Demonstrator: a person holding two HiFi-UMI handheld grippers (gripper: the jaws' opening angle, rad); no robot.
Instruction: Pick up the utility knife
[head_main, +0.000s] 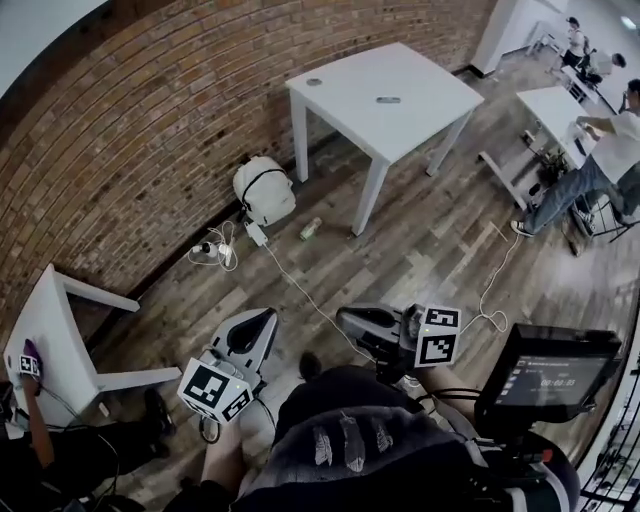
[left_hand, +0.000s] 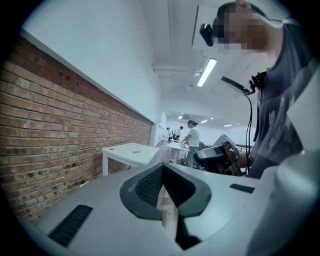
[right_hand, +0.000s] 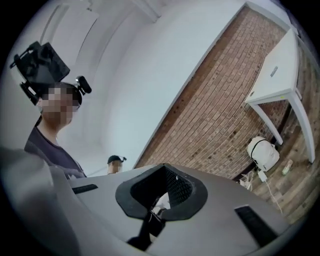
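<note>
A red brick wall (head_main: 150, 130) sweeps from 8 o'clock to 12 o'clock in the head view and meets a grey-brown plank floor (head_main: 430, 250). A white square worktop (head_main: 350, 95) stands at 12 o'clock, near the bricks. Another white table (head_main: 55, 340) sits at 8 o'clock. A white bag (head_main: 264, 190) rests at the wall's foot at 11 o'clock, with a white cable (head_main: 300, 290) crossing the floor beside it. More white tables (head_main: 550, 105) stand at 2 o'clock. Above the bricks the upper wall (left_hand: 100, 50) is plain white, with 1 strip light (left_hand: 206, 71) on the ceiling
</note>
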